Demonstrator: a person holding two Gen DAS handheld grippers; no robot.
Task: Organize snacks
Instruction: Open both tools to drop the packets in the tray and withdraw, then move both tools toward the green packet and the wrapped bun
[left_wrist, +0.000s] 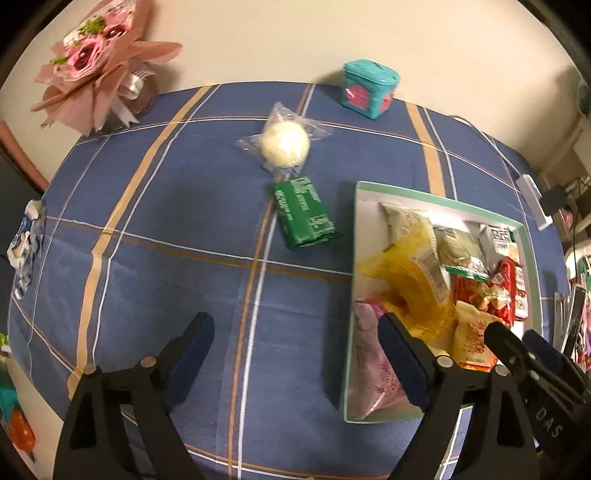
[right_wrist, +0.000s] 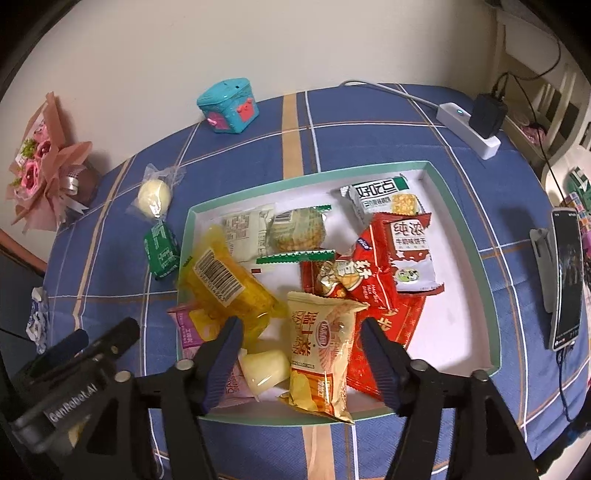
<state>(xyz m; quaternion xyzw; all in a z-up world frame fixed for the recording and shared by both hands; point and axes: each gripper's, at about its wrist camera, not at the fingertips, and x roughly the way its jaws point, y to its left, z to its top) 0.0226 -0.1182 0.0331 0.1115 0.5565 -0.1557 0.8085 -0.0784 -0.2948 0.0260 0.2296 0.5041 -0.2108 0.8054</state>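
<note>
Your right gripper (right_wrist: 301, 341) hangs with jaws apart over the tray (right_wrist: 487, 280), above a tan snack packet (right_wrist: 321, 350). A green packet (right_wrist: 160, 251) and a wrapped white ball (right_wrist: 154, 197) lie outside, left of the tray.

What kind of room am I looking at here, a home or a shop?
Most likely a home. A table under a blue checked cloth stands against a plain wall, with a pink paper bouquet, a power strip with a charger, and a propped phone.
</note>
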